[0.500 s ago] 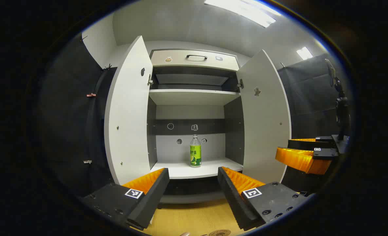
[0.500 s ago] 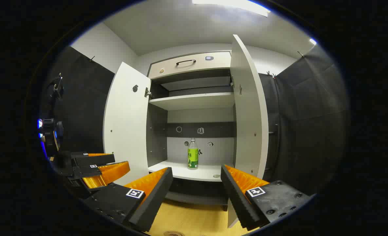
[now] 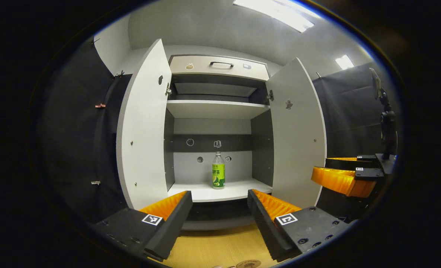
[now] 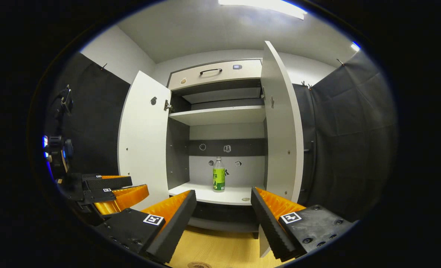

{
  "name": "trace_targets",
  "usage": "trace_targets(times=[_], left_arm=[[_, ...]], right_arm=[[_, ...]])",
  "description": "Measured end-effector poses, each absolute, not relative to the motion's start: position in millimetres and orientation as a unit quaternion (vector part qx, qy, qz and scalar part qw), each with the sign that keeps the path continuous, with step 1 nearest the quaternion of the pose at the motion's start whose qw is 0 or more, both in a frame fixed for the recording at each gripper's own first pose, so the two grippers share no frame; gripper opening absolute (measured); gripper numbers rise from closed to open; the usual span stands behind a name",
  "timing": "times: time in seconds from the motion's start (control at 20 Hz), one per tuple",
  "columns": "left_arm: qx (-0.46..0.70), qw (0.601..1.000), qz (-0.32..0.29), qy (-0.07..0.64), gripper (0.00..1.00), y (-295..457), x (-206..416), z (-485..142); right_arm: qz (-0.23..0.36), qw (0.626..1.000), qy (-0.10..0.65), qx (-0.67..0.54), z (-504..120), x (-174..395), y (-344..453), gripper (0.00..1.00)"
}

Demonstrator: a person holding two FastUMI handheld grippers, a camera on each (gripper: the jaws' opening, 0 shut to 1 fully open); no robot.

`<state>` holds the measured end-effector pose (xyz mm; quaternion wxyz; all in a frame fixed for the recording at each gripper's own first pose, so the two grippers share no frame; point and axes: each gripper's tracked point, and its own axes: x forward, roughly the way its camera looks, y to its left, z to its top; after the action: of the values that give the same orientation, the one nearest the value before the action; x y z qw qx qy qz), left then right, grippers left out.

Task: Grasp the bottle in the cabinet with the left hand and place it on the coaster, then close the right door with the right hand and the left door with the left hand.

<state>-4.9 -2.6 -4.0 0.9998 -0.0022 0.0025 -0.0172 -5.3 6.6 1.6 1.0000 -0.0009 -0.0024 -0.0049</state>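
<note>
Jaws of both grippers are spread wide with nothing held between them: the left gripper (image 3: 219, 203) and the right gripper (image 4: 223, 203) are both pointed at the open white cabinet (image 3: 216, 109). Compared with half a second earlier, the clear plastic bottle with the green label (image 3: 218, 175) is seen slightly higher and farther left in the left gripper view; little else is changed. The bottle is stood upright on the lower shelf (image 3: 220, 190), well apart from both grippers. The white left door (image 3: 142, 123) and white right door (image 3: 298, 130) are swung fully open. A round brown coaster (image 3: 248, 264) is seen on the wooden tabletop (image 3: 213, 249) below. No obstacle is found between left gripper and bottle.
</note>
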Motion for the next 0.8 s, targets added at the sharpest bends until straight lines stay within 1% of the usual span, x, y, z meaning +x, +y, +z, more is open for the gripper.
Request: trace_targets(times=[0.4,0.8], left_arm=[[-0.003,1.000,-0.022,-0.002,0.95,-0.6,-8.6,-2.1],[0.009,0.999,-0.048,-0.001,0.95,0.3,-10.8,-4.0]], right_arm=[[-0.003,1.000,-0.004,-0.001,5.9,-13.7,15.7,0.98],[-0.026,0.999,0.004,-0.023,1.7,-24.8,18.0,0.98]])
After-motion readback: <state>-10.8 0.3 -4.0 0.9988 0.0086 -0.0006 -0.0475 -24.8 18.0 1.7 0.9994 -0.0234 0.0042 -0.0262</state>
